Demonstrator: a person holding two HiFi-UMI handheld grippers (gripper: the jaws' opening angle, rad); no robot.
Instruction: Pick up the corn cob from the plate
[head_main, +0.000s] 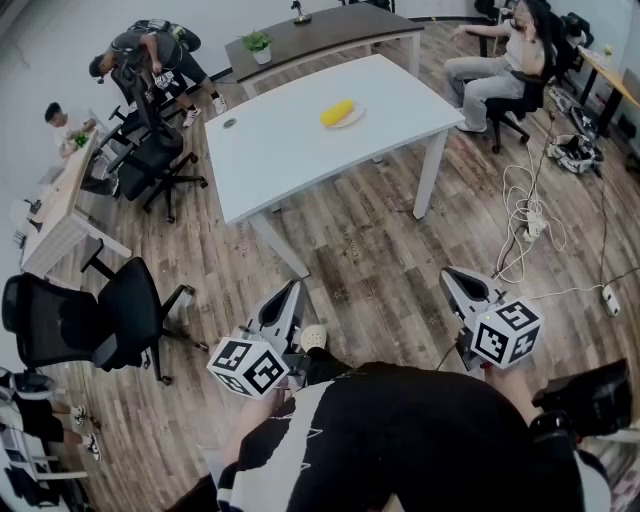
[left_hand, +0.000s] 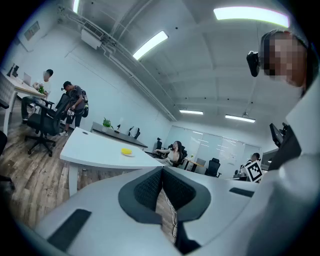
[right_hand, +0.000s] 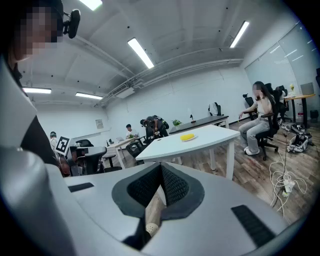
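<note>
Far across the brown wood-plank floor, well apart from the person, stands one white rectangular bench on white legs.

Item 1: yellow corn cob, lying on its side on a small white round plate toward the middle of the bench top. Nothing touches it, and no other food shows on the plate.

Item 2: grey left tongs with a square-marker cube, held low and close to the person's body and aimed roughly level toward the bench. The jaws are pressed together with nothing between them.

Item 3: grey right tongs, same pattern, held beside the left pair and tipped slightly downward. The jaws are together and carry nothing.

Item 4: white cables trailing over the floor to the right of the bench.

Step in hand, by judgement: the approach, since neither pair of tongs is anywhere near the plate and the grasp is not yet begun.

Next move, by judgement: close the gap to the bench, bring one pair of tongs over the plate, part the jaws wider than the cob's girth, straddle the cob across its middle, clamp, and lift without dragging the plate.
</note>
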